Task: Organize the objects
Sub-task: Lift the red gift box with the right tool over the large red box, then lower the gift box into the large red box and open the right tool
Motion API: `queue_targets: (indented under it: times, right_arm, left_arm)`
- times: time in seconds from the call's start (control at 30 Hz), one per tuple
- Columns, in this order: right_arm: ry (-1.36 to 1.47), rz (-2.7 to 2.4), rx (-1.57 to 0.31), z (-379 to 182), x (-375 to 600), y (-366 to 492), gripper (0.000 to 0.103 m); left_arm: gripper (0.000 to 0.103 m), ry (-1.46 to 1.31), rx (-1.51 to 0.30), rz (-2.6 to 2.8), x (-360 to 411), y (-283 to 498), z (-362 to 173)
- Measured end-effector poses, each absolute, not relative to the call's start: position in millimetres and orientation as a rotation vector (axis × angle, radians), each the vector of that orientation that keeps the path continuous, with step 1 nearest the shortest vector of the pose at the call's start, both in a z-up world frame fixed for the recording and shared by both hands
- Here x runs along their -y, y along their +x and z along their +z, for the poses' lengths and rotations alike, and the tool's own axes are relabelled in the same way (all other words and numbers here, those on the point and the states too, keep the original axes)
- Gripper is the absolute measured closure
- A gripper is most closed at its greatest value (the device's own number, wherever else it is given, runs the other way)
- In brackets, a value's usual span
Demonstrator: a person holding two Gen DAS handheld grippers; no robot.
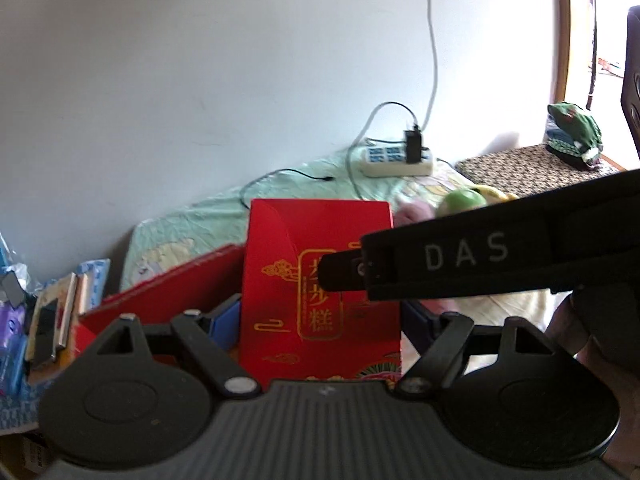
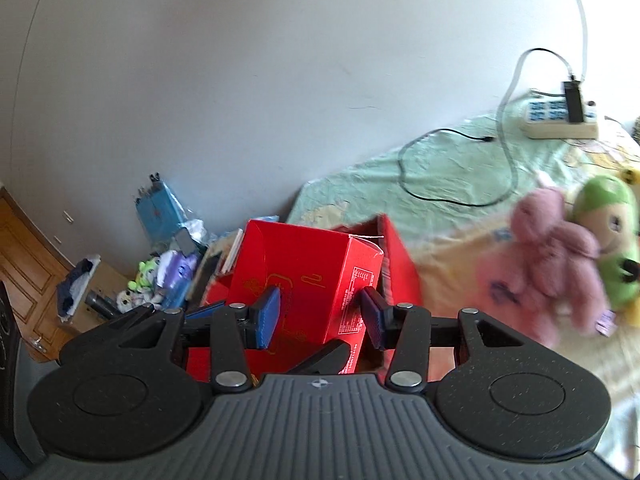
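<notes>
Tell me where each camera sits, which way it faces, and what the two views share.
Left wrist: on the left gripper, looking along its jaws, which clamp the red box; the right gripper's arm crosses the view.
Right wrist: on the right gripper, looking toward the wall; its open jaws flank the red box.
Shared: red box, power strip, pink plush, green bedsheet.

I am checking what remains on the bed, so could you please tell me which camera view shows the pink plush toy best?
The right wrist view shows the pink plush toy best: nearly its whole body lies in sight on the bed, slightly blurred. In the left wrist view only a small pink patch shows behind the red box.
</notes>
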State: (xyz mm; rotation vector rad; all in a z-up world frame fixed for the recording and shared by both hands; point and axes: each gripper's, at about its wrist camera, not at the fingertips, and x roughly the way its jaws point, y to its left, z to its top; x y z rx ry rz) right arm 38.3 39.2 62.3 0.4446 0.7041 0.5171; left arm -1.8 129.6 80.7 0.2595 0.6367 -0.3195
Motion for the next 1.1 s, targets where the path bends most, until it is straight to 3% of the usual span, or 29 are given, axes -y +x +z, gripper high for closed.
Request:
queue_targets:
  times: [0.5, 1.1]
  right_arm:
    - [0.417, 0.692, -0.777, 22.4, -152.0, 100.6, 0.055]
    - [0.21, 0.771, -0.979, -21.4, -215.2, 134.7, 0.055]
  left_arm:
    - [0.025, 0.166, -0.684, -0.147, -244.3, 57.0, 51.9]
    - [0.025, 0.13, -0.852, -0.083, -285.4, 87.7, -7.6]
